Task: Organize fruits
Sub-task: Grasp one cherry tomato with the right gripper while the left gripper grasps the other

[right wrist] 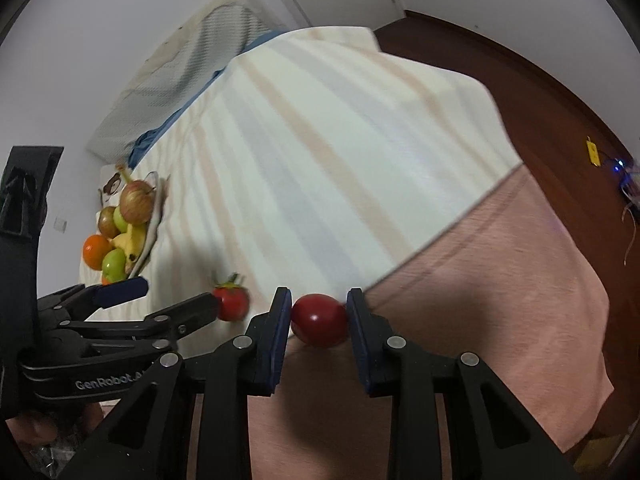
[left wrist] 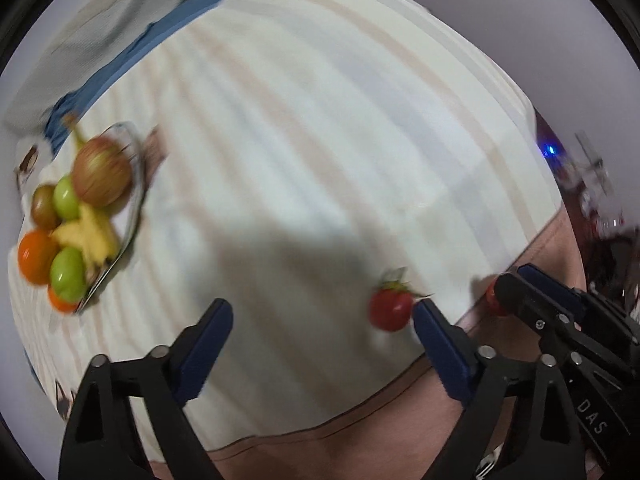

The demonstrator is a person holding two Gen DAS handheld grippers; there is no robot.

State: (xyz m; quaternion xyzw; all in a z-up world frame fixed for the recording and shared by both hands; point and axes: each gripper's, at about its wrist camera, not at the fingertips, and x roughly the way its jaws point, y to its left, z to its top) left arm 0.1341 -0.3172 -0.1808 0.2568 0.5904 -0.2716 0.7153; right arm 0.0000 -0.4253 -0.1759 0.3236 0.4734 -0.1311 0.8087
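My right gripper (right wrist: 319,314) is shut on a smooth dark red fruit (right wrist: 319,320), its pads pressing both sides, at the edge of the striped blanket. In the left wrist view that gripper (left wrist: 516,292) comes in from the right, and only a sliver of the dark red fruit (left wrist: 491,300) shows. My left gripper (left wrist: 320,314) points down at the blanket, open, gripping nothing. A red fruit with a green leafy top (left wrist: 390,308) lies just inside its right finger (left wrist: 430,320). The right wrist view has the left gripper (right wrist: 168,296) beside that leafy fruit (right wrist: 231,302).
A glass plate (left wrist: 134,200) at the left holds an apple (left wrist: 102,172), green fruits, a kiwi, oranges and yellow fruit; the same plate (right wrist: 158,208) shows in the right wrist view. The striped blanket (left wrist: 320,140) lies over a pink sheet (right wrist: 500,280). Brown wooden floor (right wrist: 540,100) is at the right.
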